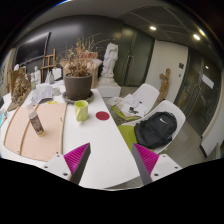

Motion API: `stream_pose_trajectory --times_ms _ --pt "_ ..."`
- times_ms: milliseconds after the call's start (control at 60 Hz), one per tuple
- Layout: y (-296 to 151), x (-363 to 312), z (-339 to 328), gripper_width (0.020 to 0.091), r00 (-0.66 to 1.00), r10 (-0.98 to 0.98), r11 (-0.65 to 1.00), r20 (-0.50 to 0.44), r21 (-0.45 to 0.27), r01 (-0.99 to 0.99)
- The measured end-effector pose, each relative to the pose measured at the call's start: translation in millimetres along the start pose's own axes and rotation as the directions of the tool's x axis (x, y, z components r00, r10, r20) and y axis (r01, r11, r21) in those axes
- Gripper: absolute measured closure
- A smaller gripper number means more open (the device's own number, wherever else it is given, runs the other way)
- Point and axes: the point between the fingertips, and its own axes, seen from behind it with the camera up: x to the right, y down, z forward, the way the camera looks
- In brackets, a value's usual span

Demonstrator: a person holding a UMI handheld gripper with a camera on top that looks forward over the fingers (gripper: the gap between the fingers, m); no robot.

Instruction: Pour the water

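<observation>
your view: smooth white desk (pixel 105 150), dim room; round clay plant pot (pixel 78 86), green cup (pixel 81 110), dark bottle (pixel 37 124). your tongs (pixel 110 160): apart, holding nothing.

Table (pixel 105 150): white, long top; carries everything below
Far end: potted plant (pixel 78 80) with dry stems
Middle: green cup (pixel 81 110); red coaster (pixel 102 115) beside it
Left edge: peach mat (pixel 35 140); dark bottle (pixel 36 122) standing on it
</observation>
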Motion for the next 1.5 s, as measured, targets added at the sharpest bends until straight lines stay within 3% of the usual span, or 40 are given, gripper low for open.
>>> stream_pose_trajectory --times_ms 117,333,500,767,883,983,1083,1133,1250,1383,1500 --pt "-0.8 -26.3 -0.9 0.0247 0.999 -0.008 1.0 0.042 0.005 0.008" --pt "-0.8 -144.6 -12.8 0.0247 0.985 -0.036 0.999 0.167 0.003 0.036" --pt "1.5 -242.4 -7.2 0.0245 0.957 -0.084 0.996 0.279 0.05 0.073" --pt "-26.7 -344.9 53.6 0.0247 0.953 -0.072 0.984 0.296 0.174 0.02" --pt "-33.1 -372.2 91.2 0.0265 0.954 -0.043 0.982 0.297 0.191 -0.015" --pt "-40.2 -386.4 113.8 0.034 0.953 -0.012 0.977 0.304 0.207 -0.054" --pt "-46.5 -392.2 128.7 0.0533 0.955 0.0 0.973 0.296 0.219 -0.068" --pt "-46.1 -395.5 135.4 0.0666 0.958 -0.004 0.972 0.286 0.224 -0.063" --pt "-47.0 -395.3 135.7 0.0716 0.96 0.01 0.974 0.281 0.213 -0.073" --pt "-48.0 -390.2 130.5 0.083 0.969 -0.033 0.981 0.245 0.195 -0.016" --pt "-65.8 -394.2 120.4 0.0829 0.964 -0.055 0.98 0.261 0.201 0.001"
